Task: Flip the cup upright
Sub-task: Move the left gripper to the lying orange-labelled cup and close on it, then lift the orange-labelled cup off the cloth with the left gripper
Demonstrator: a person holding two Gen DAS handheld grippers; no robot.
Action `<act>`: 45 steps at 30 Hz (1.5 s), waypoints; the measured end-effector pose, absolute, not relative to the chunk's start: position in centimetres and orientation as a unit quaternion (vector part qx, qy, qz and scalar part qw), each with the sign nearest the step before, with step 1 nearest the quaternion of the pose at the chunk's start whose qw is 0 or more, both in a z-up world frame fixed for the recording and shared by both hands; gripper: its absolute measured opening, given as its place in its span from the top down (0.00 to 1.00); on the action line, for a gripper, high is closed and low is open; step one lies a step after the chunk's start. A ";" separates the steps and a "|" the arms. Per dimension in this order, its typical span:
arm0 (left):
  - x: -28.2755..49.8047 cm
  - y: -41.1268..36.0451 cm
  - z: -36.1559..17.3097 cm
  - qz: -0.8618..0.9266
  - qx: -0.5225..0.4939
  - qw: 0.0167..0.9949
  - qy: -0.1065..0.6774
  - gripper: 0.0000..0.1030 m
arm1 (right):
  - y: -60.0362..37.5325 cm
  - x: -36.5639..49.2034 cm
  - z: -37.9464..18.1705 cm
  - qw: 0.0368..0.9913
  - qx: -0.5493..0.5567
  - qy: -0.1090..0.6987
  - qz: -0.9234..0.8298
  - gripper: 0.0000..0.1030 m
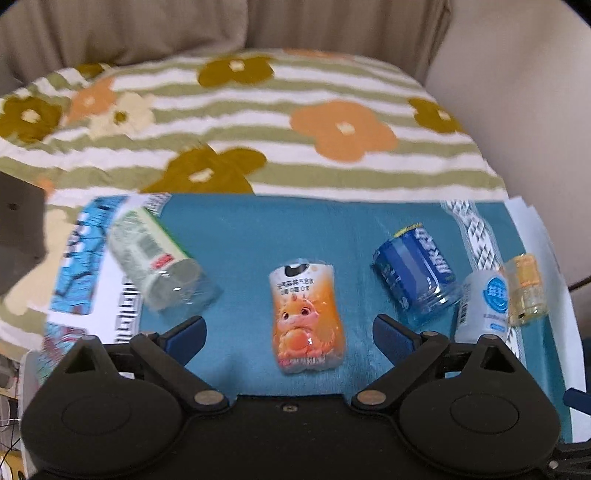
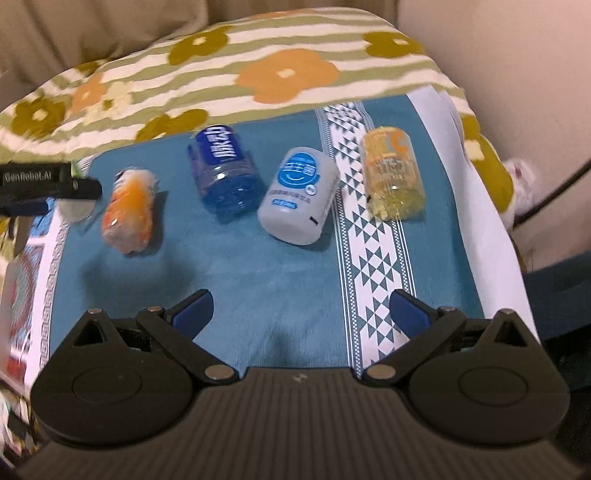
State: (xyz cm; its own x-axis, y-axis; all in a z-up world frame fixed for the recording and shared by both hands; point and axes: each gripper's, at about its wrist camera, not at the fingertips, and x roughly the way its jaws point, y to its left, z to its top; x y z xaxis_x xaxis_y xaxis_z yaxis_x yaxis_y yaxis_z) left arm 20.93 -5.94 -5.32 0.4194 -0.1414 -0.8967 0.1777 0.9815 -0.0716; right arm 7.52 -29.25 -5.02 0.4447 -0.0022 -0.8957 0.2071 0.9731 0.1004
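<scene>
Several cut-bottle cups lie on their sides on a blue cloth (image 1: 243,240). In the left wrist view: a green-white cup (image 1: 159,262), an orange cartoon cup (image 1: 306,314), a blue cup (image 1: 417,273), a white cup (image 1: 480,306), a yellow cup (image 1: 524,288). My left gripper (image 1: 291,336) is open, its jaws either side of the orange cup's near end, not touching. In the right wrist view: the orange cup (image 2: 129,210), blue cup (image 2: 225,173), white cup (image 2: 295,195), yellow cup (image 2: 393,173). My right gripper (image 2: 301,314) is open and empty, short of the cups.
The blue cloth (image 2: 258,280) lies on a striped floral blanket (image 1: 258,122). Beige cushions (image 1: 147,29) stand behind. The left gripper's body (image 2: 40,184) shows at the left edge of the right wrist view. A patterned white band (image 2: 369,240) runs along the cloth.
</scene>
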 end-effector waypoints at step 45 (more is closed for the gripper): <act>17.1 -8.2 -6.2 -0.124 0.007 0.822 0.556 0.36 | -30.0 7.3 -5.1 0.838 0.115 0.530 -0.058 0.00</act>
